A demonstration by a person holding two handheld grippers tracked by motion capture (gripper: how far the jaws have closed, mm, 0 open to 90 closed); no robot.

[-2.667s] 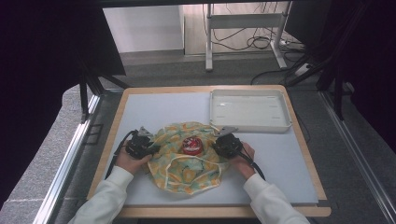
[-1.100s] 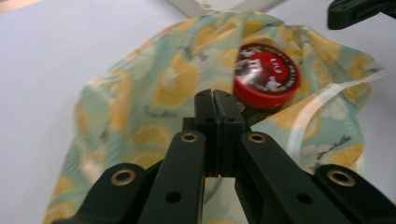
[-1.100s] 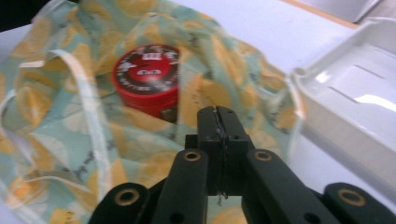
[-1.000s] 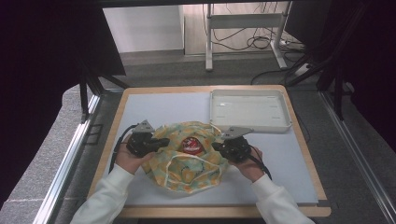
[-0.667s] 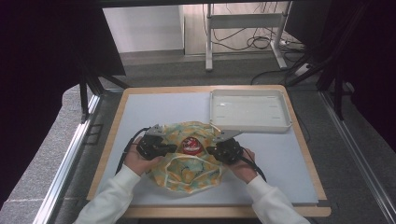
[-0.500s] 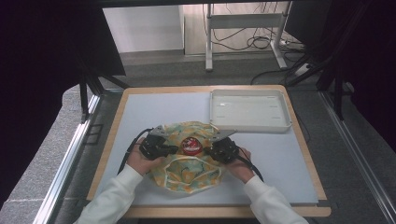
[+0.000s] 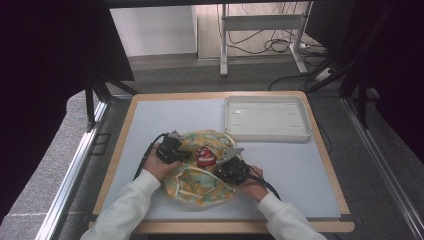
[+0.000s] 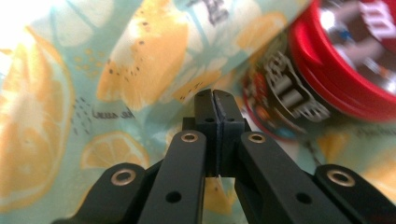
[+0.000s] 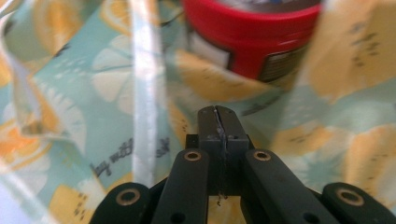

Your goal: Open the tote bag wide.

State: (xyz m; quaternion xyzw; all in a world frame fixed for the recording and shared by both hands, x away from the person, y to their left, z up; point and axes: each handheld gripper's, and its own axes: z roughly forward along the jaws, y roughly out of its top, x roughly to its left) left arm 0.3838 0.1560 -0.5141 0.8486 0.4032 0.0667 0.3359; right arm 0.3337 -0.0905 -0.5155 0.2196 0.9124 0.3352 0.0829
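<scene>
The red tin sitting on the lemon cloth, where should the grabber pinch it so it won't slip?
Probably across the red tin's round side wall, coming straight down from above with jaws wide. It stands upright on the lemon cloth, lid up, and folds crowd its base, so a low sideways approach could snag fabric.

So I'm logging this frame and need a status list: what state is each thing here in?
Left hand-held gripper: jaws shut, nothing between them, tips against the cloth.
Right hand-held gripper: jaws shut, empty, low over the cloth.
Lemon-print cloth: spread out, rumpled, edges partly folded up.
Red tin: lid on, sitting on the cloth between the grippers.
White tray: empty, flat on the table.
</scene>
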